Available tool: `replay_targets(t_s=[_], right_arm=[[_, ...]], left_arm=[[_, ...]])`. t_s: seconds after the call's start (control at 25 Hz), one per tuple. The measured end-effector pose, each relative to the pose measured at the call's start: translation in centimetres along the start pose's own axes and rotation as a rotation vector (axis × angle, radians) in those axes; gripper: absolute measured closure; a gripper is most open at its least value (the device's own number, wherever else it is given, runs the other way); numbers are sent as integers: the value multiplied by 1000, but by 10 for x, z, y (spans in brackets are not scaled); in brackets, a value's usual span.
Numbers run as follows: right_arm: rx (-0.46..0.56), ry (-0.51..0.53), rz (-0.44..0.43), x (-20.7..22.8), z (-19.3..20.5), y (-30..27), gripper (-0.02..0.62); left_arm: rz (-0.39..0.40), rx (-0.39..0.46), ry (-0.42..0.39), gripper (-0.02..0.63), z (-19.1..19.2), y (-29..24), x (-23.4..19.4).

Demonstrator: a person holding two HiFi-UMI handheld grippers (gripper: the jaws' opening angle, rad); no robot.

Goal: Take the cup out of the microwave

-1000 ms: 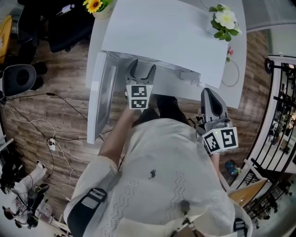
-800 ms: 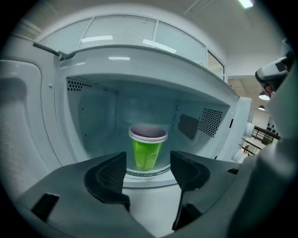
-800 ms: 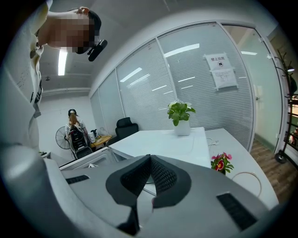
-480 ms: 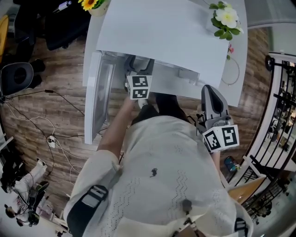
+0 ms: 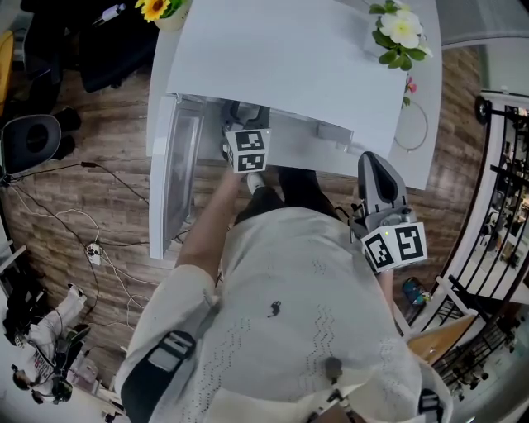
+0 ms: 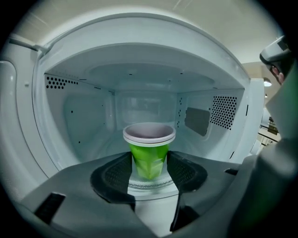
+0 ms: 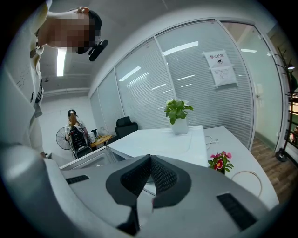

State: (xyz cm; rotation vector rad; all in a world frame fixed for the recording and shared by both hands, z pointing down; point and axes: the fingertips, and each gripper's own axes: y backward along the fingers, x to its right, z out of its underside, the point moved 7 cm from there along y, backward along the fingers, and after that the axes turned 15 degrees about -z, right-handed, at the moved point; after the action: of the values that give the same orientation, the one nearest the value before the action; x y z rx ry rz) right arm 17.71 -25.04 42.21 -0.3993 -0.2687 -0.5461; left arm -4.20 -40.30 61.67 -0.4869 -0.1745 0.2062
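A green cup (image 6: pixel 149 158) with a pale rim stands upright on the glass turntable (image 6: pixel 150 186) inside the white microwave (image 5: pixel 281 58). Its door (image 5: pixel 175 178) hangs open to the left. My left gripper (image 6: pixel 149 168) reaches into the cavity; its jaws have just been closing, and its pads (image 6: pixel 116 173) now touch the cup on both sides. In the head view only its marker cube (image 5: pixel 250 150) shows, the fingers hidden under the microwave's top. My right gripper (image 5: pixel 374 169) hangs at the person's right side, shut on nothing, also seen as my right gripper (image 7: pixel 150 160).
The microwave sits on a white table (image 5: pixel 420 153) with a sunflower pot (image 5: pixel 169 10), a white-flowered plant (image 5: pixel 402 33) and a cable loop (image 5: pixel 419 130). A chair (image 5: pixel 33 140) and floor cables (image 5: pixel 91 248) lie left; a black railing (image 5: pixel 504 190) stands right.
My left gripper has gone deeper into the microwave: its fingers, visible a second ago, are now hidden under the top. The right gripper has stayed put.
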Motion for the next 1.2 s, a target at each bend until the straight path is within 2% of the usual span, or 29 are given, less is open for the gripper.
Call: replay_targets(t_s=[0.36,1.2], right_arm=[[9,-4,-8,-2,2,5,586],[34,16,-48,-47,13,24,586]], left_arm=[[7,5,30,367,-5,7,-3],[15,41,-17,367,5,72,-14]])
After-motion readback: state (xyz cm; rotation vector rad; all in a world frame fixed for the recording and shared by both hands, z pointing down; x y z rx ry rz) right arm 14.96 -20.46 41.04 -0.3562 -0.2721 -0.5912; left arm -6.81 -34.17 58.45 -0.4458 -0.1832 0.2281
